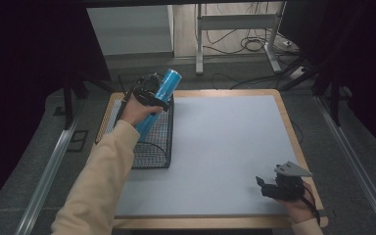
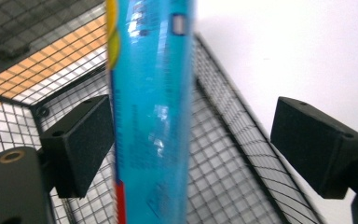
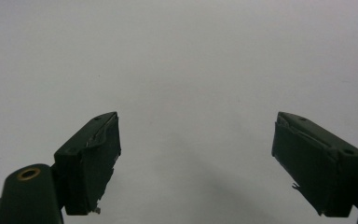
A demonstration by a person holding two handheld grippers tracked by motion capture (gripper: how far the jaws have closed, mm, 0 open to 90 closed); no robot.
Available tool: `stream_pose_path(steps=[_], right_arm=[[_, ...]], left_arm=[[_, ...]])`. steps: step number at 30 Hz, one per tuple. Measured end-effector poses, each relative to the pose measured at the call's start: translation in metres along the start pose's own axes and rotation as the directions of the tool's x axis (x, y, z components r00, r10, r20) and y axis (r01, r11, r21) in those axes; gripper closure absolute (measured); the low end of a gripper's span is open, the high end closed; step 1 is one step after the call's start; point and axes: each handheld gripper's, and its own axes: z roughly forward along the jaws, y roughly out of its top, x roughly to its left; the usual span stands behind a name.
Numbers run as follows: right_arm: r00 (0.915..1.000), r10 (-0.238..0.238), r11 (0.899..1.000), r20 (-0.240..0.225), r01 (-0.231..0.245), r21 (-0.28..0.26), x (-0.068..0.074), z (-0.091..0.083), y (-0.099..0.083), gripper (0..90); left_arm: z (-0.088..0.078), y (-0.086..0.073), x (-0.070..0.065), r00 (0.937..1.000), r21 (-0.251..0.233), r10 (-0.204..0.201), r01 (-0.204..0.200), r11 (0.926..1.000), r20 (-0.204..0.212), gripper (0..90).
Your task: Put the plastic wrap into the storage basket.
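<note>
1. Left gripper [image 2: 193,149]: fingers [image 2: 81,144] spread wide. The blue tube [image 2: 151,116] stands between them, against the left pad or just beside it, well clear of the right pad. No pinch.
2. Right gripper [image 3: 196,163]: fingers [image 3: 91,161] spread, nothing between them, bare white sheet beneath.
3. Tube position, high view: the tube [image 1: 159,100] leans tilted in the wire basket [image 1: 154,152], lower end inside, upper end above the rim, pointing away from the person. The left gripper [image 1: 152,93] is at its upper half.
4. The left gripper view shows the gap on the tube's right side and print on the tube, blurred and unreadable; the high view hides both behind the hand.
5. The high view places the right gripper [image 1: 279,186] at the near right of the bench [image 1: 286,122], well apart from the basket.
6. Surface: white sheet [image 1: 225,147] on a wood-edged bench; the basket is at the left edge.
7. Room: grey floor, metal rails on both sides, table legs and cables [image 1: 245,44] beyond, dark curtains at the sides.
</note>
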Motion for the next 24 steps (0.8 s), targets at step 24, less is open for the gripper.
stream_pose_path(steps=[24], right_arm=[[1.0, -0.007, 1.0, 0.003, 0.007, -0.006, 0.004, -0.002, 0.001, 15.8]], left_arm=[[-0.05, -0.084, -0.127, 0.9298, -0.242, 0.265, -0.204, 0.9487, 0.256, 16.2]])
